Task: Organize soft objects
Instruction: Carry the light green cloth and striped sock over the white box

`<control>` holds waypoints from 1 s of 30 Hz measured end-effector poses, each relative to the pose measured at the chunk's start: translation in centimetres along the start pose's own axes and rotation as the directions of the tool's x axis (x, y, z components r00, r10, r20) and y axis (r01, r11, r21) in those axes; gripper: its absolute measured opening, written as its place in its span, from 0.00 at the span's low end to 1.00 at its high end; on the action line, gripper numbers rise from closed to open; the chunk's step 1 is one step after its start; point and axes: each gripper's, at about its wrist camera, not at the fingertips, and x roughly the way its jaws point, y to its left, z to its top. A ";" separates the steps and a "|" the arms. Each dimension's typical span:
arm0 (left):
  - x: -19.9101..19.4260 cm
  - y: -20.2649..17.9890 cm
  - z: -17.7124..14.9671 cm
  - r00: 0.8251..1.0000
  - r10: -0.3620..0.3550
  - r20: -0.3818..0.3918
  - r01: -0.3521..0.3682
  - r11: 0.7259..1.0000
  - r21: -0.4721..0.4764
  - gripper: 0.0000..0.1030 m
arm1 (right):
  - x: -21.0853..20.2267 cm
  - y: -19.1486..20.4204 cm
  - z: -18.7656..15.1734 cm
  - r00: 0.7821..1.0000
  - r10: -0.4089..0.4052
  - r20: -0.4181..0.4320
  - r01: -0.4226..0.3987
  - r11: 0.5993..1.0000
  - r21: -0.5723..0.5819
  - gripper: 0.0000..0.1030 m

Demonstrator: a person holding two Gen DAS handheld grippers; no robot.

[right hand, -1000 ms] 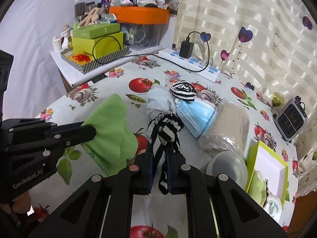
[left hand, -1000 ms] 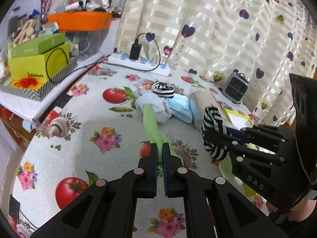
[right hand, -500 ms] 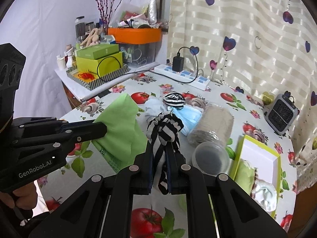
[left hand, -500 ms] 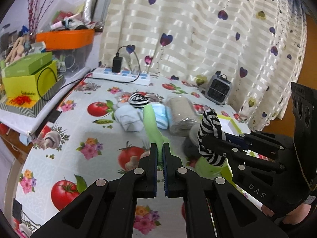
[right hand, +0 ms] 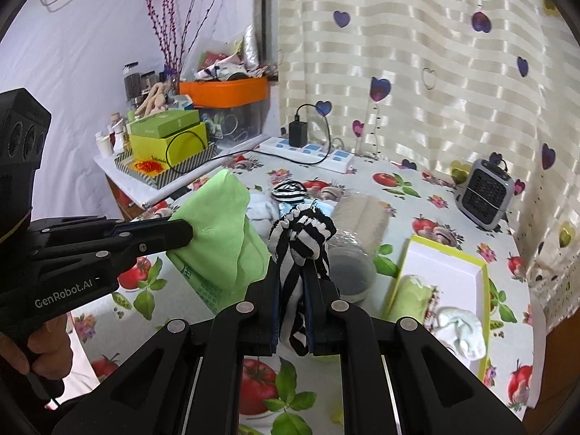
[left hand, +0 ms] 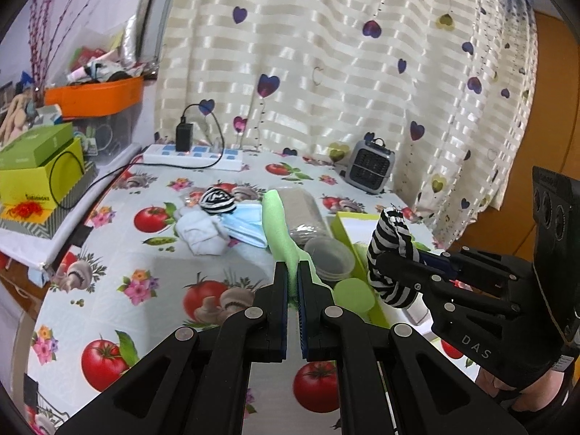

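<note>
Green cloth [right hand: 217, 232]: soft, creased, held aloft above the table. Striped sock [right hand: 302, 239]: black-and-white, bunched, held upright. Second striped sock [left hand: 217, 200] balled atop white socks [left hand: 203, 232], beside blue mask [left hand: 243, 226].

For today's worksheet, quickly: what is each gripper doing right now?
Left gripper: shut on the green cloth.
Right gripper: shut on the striped sock.

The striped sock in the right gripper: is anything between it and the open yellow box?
The striped sock is clamped in the right gripper. A clear round container stands on the table between it and the yellow box. Carried above it, nothing visible blocks the way.
</note>
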 end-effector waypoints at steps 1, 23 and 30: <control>-0.1 -0.3 0.1 1.000 -0.004 0.002 0.004 1.000 0.005 0.05 | -0.3 -0.2 -0.1 1.000 -0.002 0.003 0.002 1.000 0.005 0.11; 0.9 -7.2 1.4 0.991 -0.134 -0.009 0.134 0.984 0.114 0.05 | -3.9 -4.7 -1.7 0.996 -0.081 0.043 0.076 0.992 0.103 0.11; 2.0 -9.5 1.4 0.985 -0.168 -0.036 0.172 0.974 0.148 0.05 | -4.8 -6.1 -2.4 0.993 -0.108 0.044 0.101 0.986 0.129 0.11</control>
